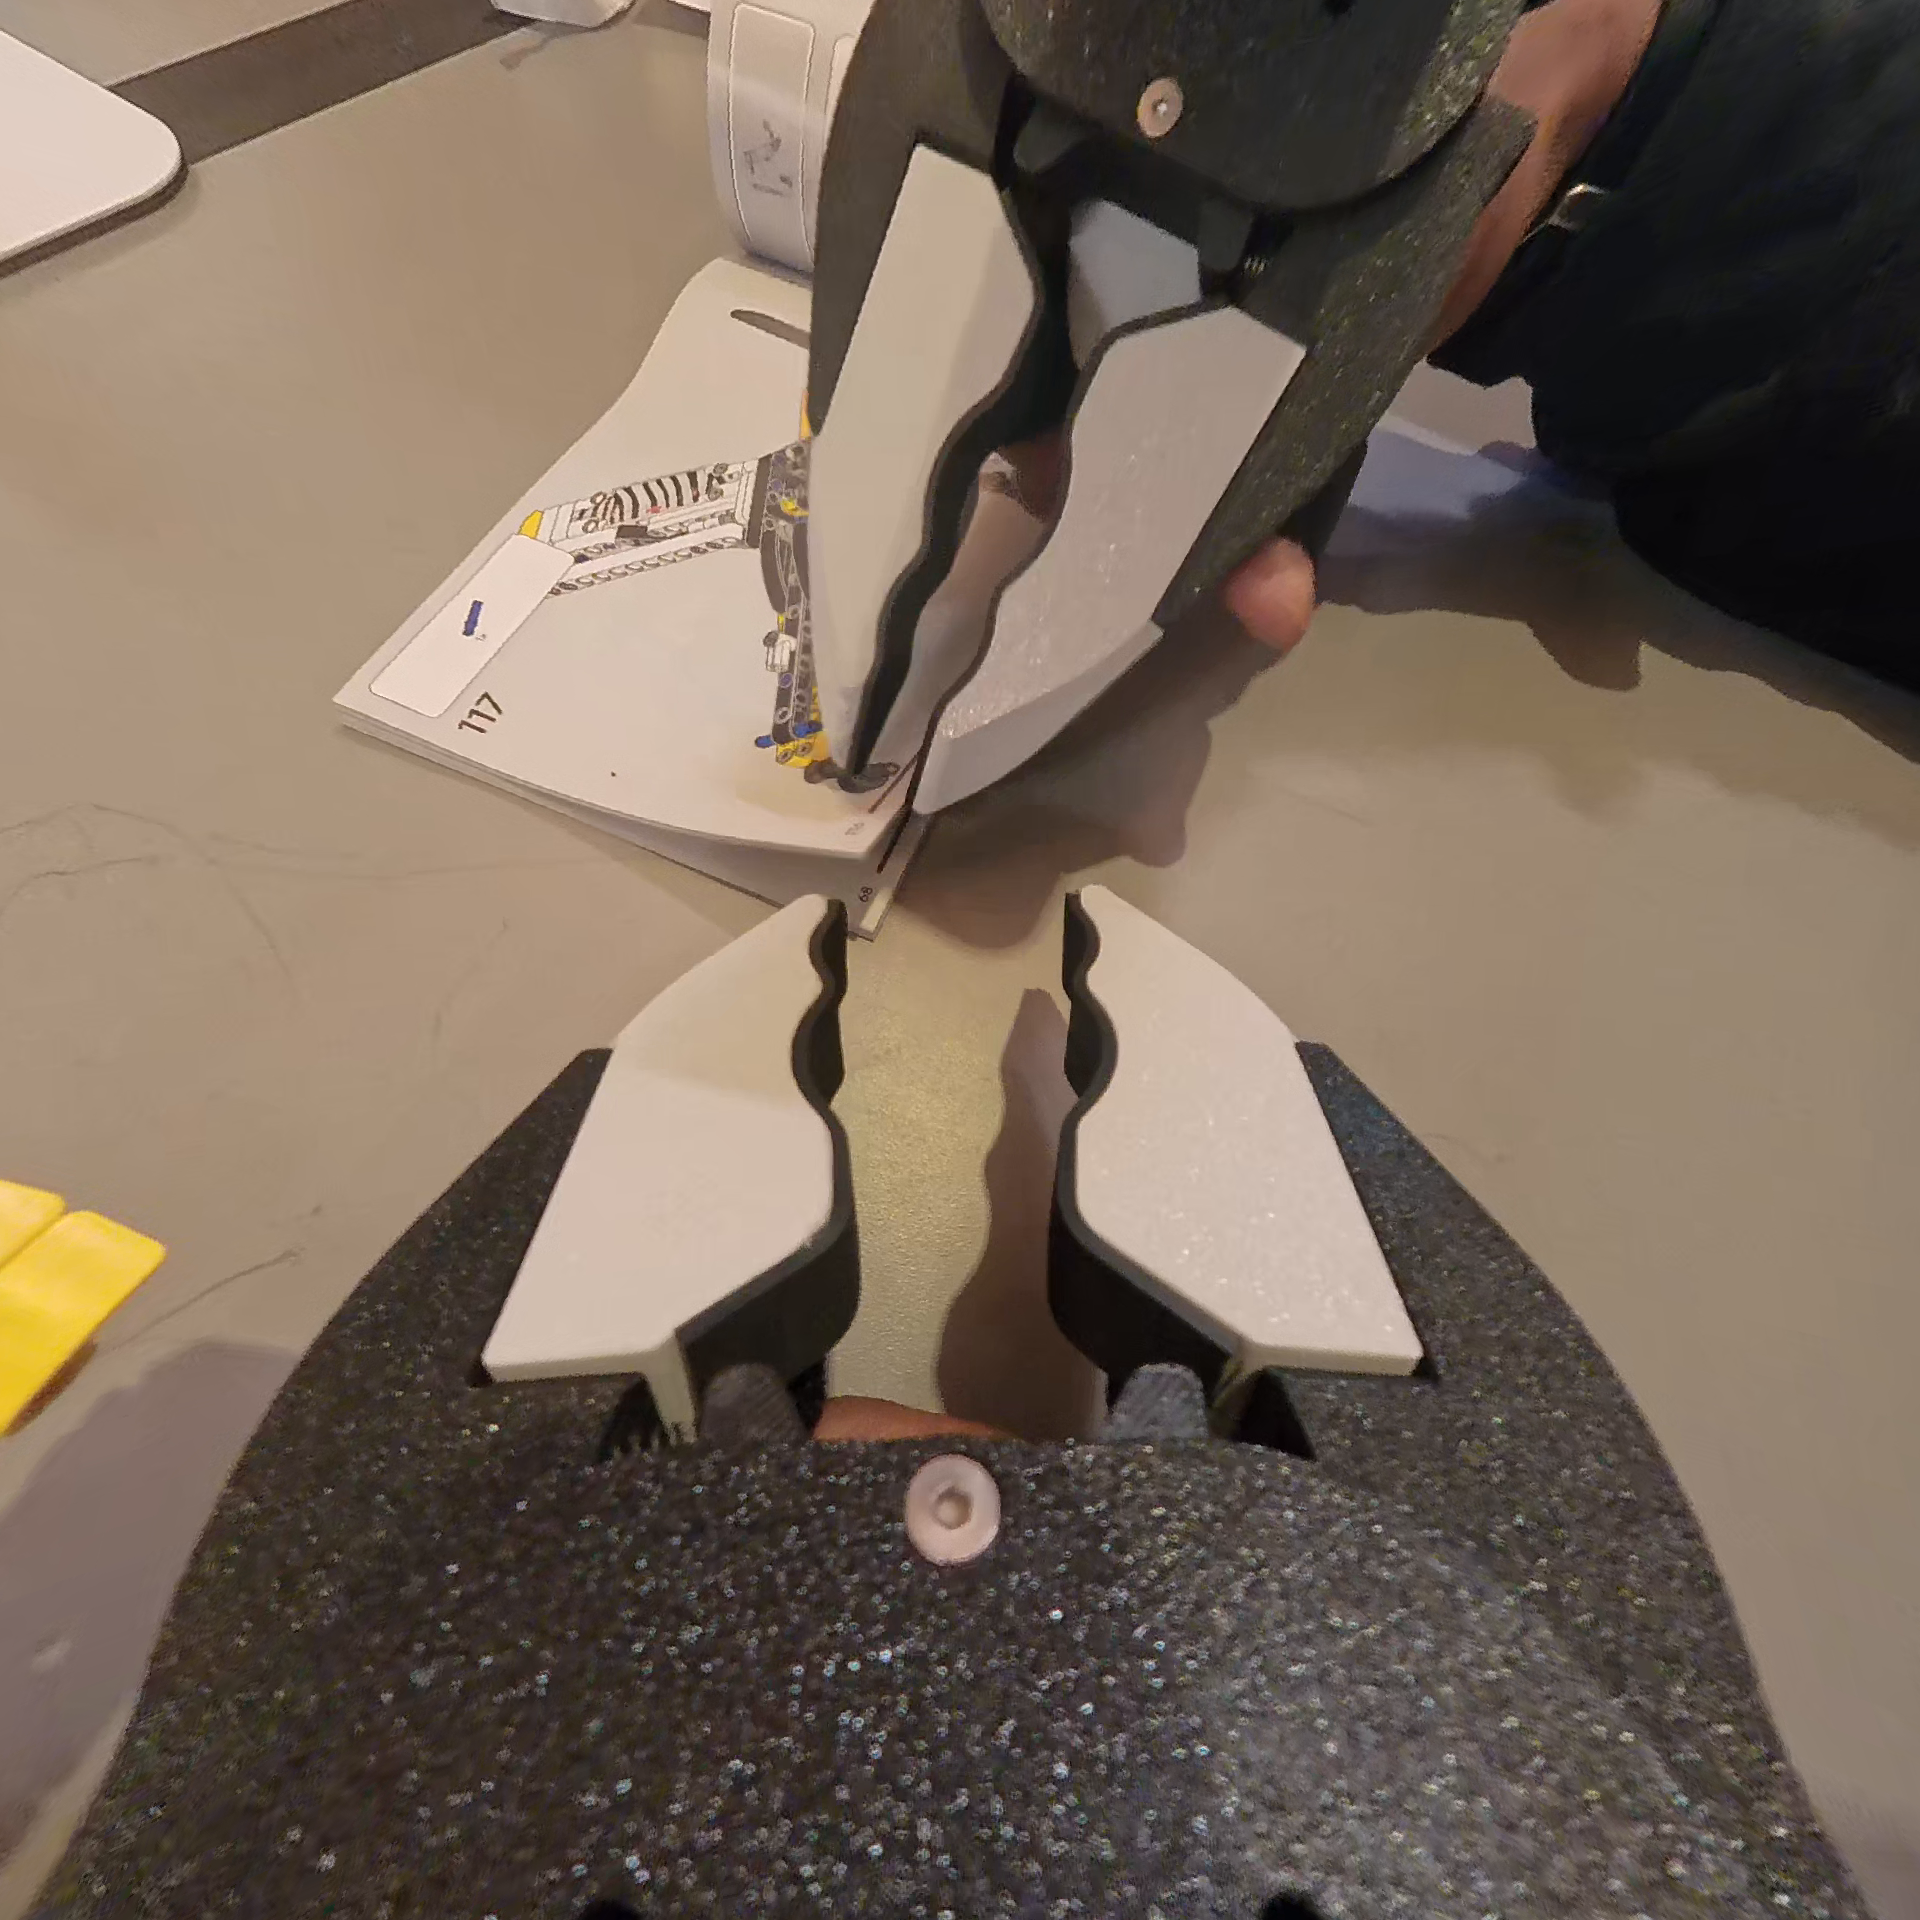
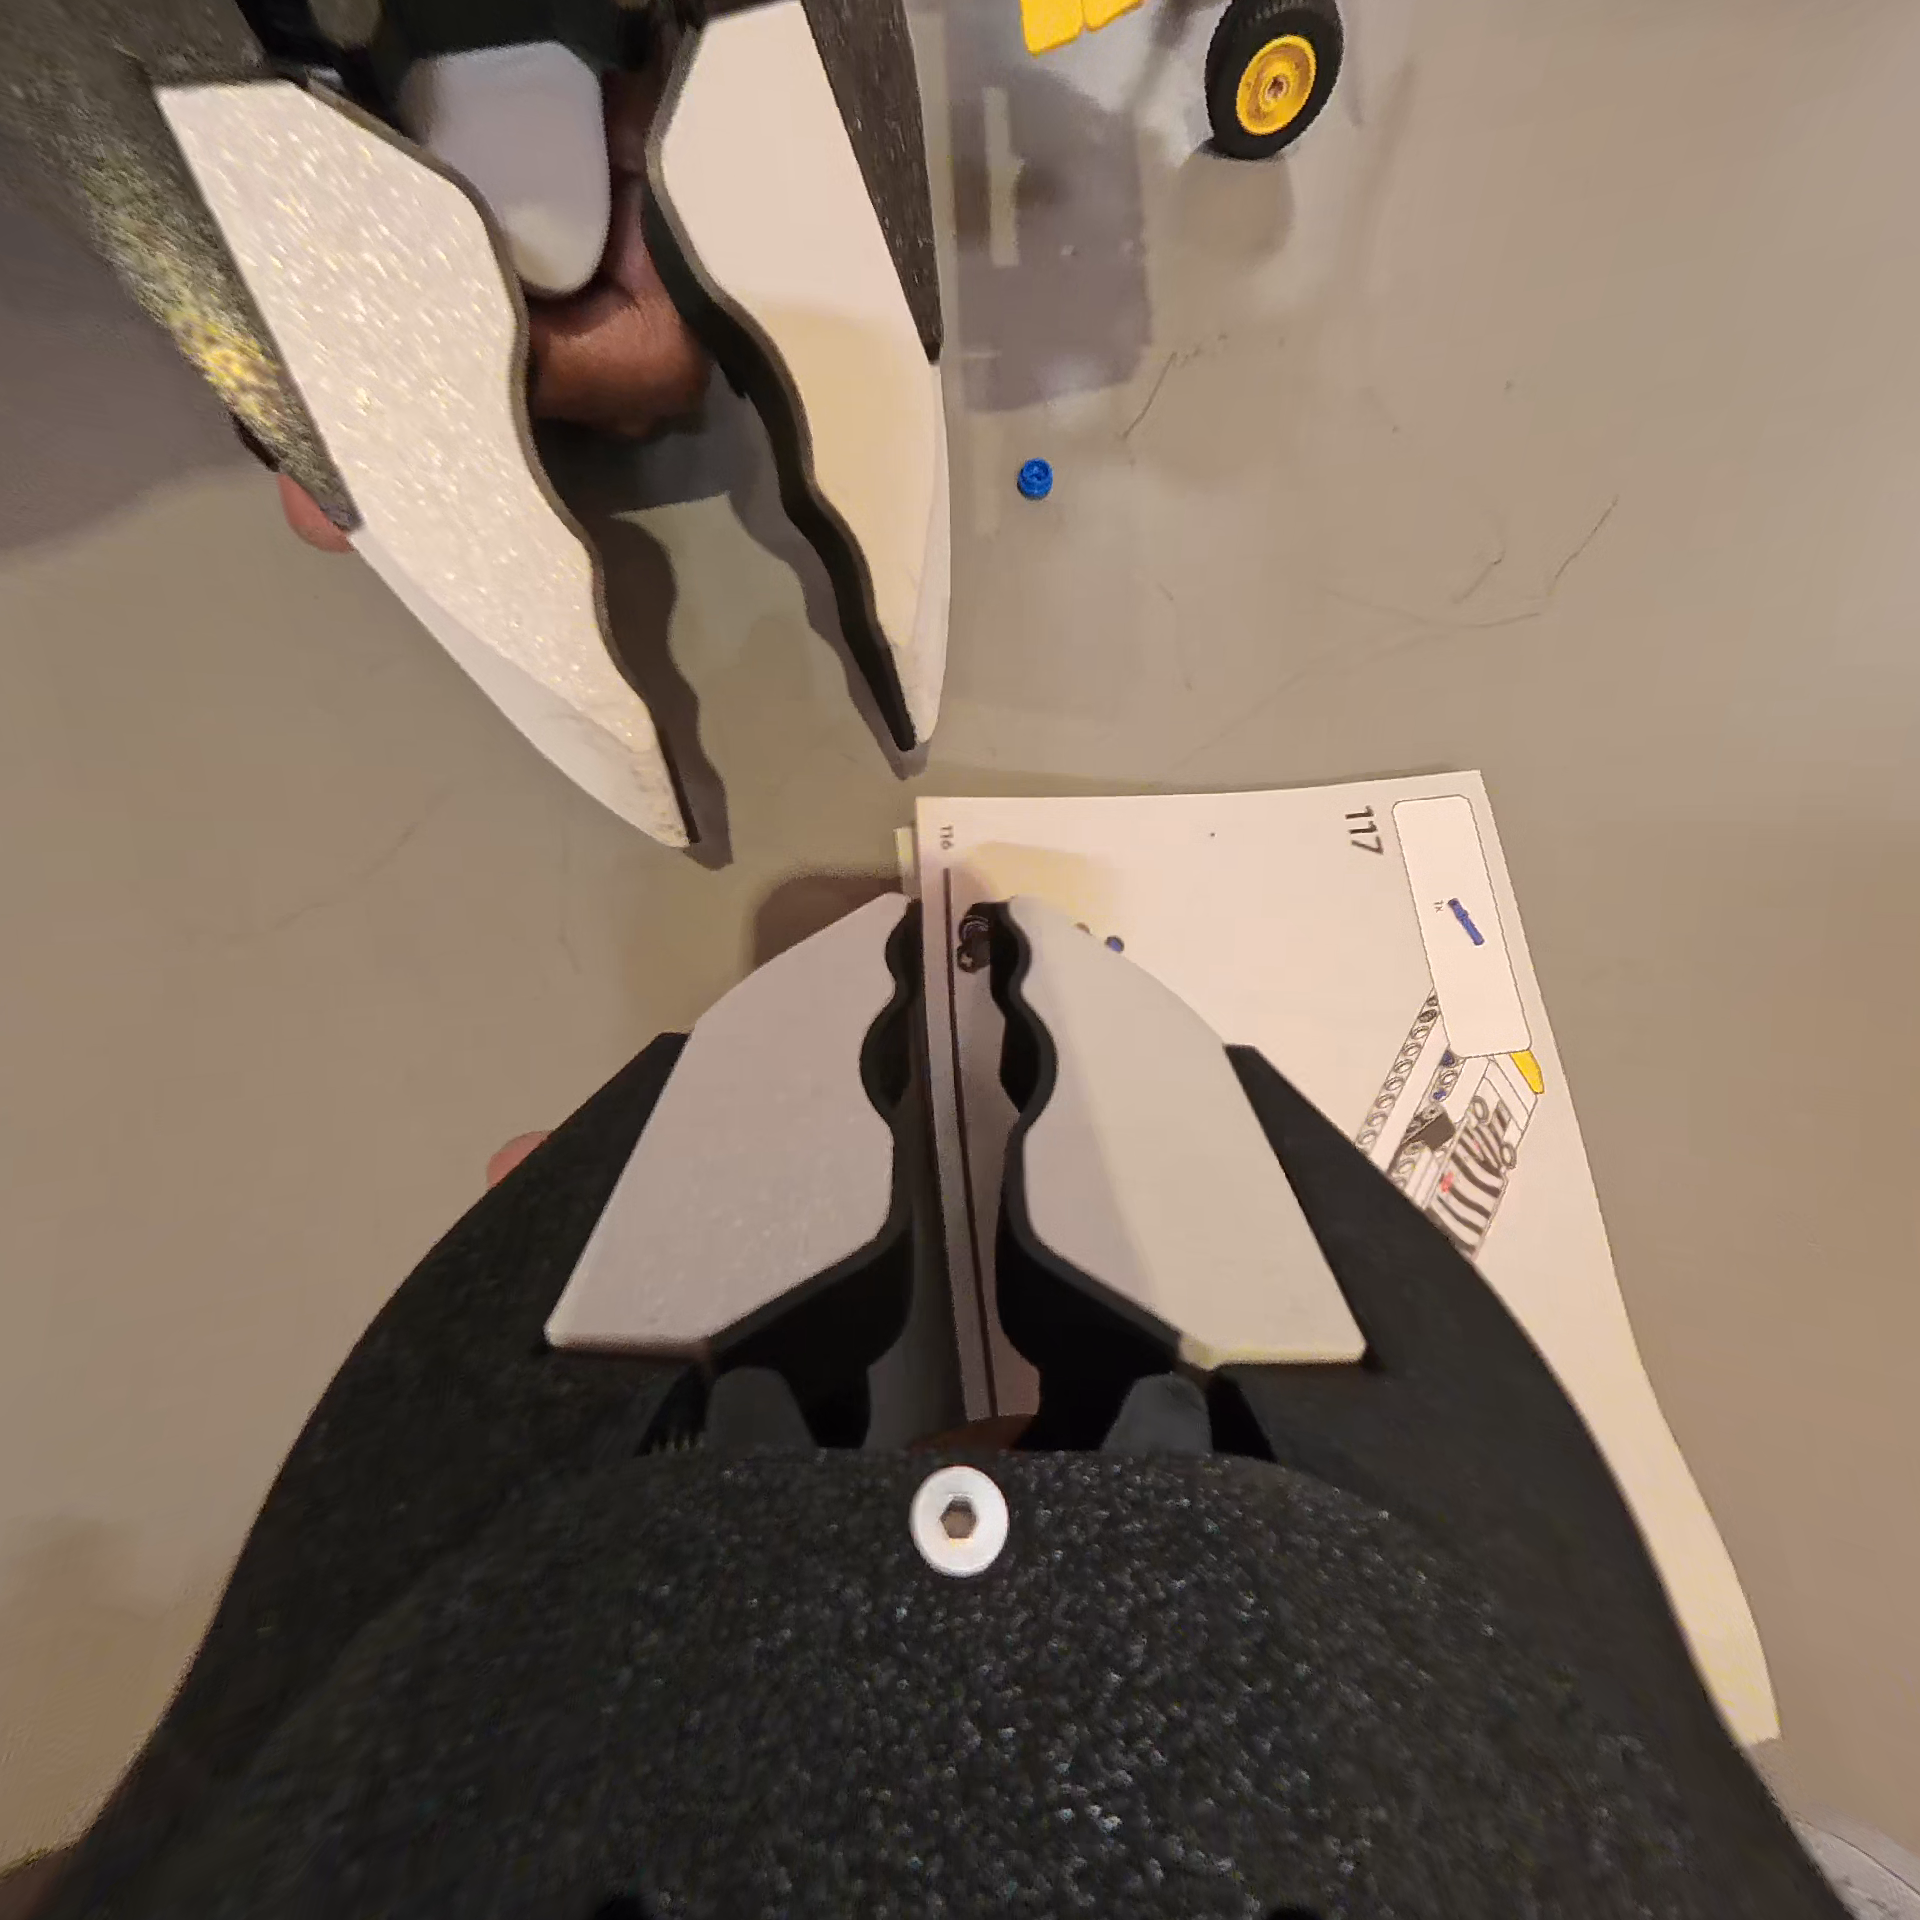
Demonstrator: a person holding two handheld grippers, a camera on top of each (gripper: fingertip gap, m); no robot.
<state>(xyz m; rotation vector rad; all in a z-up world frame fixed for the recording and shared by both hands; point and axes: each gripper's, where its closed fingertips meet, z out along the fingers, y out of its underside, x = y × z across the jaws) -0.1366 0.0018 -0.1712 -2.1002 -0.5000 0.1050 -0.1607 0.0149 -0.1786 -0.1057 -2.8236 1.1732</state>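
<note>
1. Pinching the near corner of the top page of the booklet [image 2: 1195, 894], the right gripper [image 2: 961, 920] has its fingers nearly closed on the paper edge, at the frame's centre.
2. A grip on one sheet only, judging by the stack beneath, would serve best.
3. The left gripper [image 1: 951, 914] hangs half open and empty just beside the booklet's corner, over the tabletop [image 1: 312, 416].
4. A blue stud [image 2: 1034, 478] and a yellow wheel [image 2: 1273, 88] lie at upper right.

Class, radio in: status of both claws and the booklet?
Right claw pinching booklet page edge. Left claw open, empty, by booklet corner. Blue stud loose nearby.
</note>
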